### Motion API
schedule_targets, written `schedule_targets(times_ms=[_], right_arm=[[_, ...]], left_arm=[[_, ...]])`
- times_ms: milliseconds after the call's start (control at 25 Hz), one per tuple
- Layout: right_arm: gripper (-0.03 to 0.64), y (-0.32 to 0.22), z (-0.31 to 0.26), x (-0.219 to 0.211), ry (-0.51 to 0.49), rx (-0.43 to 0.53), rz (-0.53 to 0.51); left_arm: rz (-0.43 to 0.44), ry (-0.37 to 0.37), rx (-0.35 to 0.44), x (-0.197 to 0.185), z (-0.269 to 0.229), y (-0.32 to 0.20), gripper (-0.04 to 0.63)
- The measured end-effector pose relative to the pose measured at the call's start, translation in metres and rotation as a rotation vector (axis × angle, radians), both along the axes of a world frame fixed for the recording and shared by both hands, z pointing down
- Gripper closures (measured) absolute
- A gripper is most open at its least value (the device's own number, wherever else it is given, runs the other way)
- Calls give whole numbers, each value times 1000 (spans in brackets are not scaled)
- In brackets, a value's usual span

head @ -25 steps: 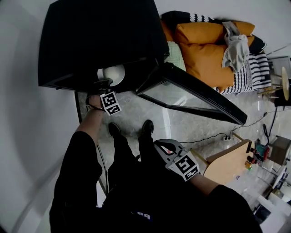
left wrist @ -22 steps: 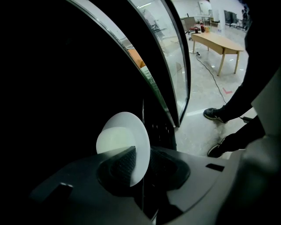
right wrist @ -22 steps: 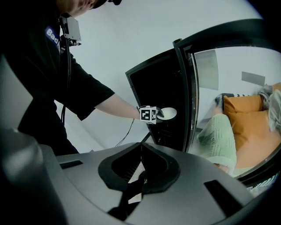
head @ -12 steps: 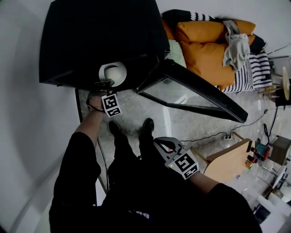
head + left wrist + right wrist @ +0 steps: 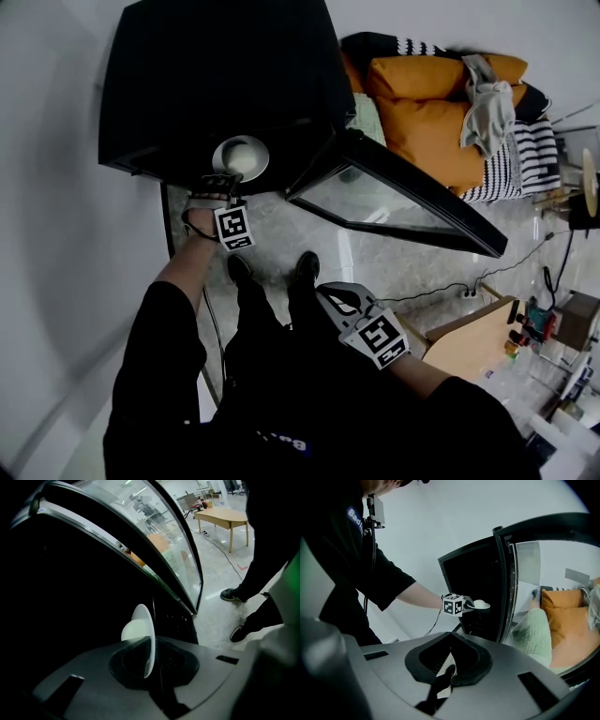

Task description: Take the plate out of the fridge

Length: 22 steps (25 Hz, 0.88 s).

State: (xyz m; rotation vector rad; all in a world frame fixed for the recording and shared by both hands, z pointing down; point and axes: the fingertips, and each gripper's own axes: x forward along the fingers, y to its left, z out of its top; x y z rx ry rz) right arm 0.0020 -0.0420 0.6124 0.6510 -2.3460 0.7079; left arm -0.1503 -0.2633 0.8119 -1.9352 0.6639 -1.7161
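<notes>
A white plate (image 5: pixel 241 157) sticks out of the front of the black fridge (image 5: pixel 216 75), whose glass door (image 5: pixel 403 202) stands open to the right. My left gripper (image 5: pixel 217 180) has the plate's near rim between its jaws, which are closing on it. In the left gripper view the plate (image 5: pixel 140 634) stands edge-on between the jaws of the left gripper (image 5: pixel 152 641). My right gripper (image 5: pixel 339 302) hangs low by the person's legs, shut and holding nothing. From the right gripper view I see the plate (image 5: pixel 480 604) at the fridge opening beyond the right gripper (image 5: pixel 450 660).
A sofa with orange cushions (image 5: pixel 422 103) and a striped blanket stands behind the open door. A wooden table (image 5: pixel 469 337) is at the lower right, with a cable and power strip (image 5: pixel 464 281) on the floor. The person's shoes (image 5: pixel 305 264) are just in front of the fridge.
The left gripper has drawn back from the fridge with the plate, so more of the plate shows outside the opening. The right gripper has barely moved.
</notes>
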Motion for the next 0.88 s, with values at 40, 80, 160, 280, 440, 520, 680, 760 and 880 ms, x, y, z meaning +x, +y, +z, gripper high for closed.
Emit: schedule_targets(times_ms=[40, 80, 160, 280, 440, 520, 680, 760, 880], right_arm=[[607, -1, -1, 0, 1, 3, -1], [607, -1, -1, 0, 3, 6, -2], [607, -2, 0, 0, 7, 10, -2], [607, -3, -1, -1, 13, 18, -6], [607, -5, -1, 0, 12, 23, -11], [607, -6, -1, -1, 9, 24, -13], [607, -11, -10, -6, -8, 43, -21], [607, -15, -16, -10, -24, 59, -22], [607, -21, -24, -15, -51, 78, -18]], left_arm=[[7, -4, 21, 0, -5, -2, 571], [13, -6, 41, 0, -10, -4, 577], [23, -5, 70, 2, -17, -6, 582], [36, 1, 90, 4, -24, -5, 583], [24, 33, 133, 6, -43, 0, 583], [12, 56, 150, 9, -54, 5, 583], [24, 91, 183, 18, -81, 23, 583], [36, 84, 197, 20, -101, 34, 582], [53, 71, 221, 21, -129, 51, 581]])
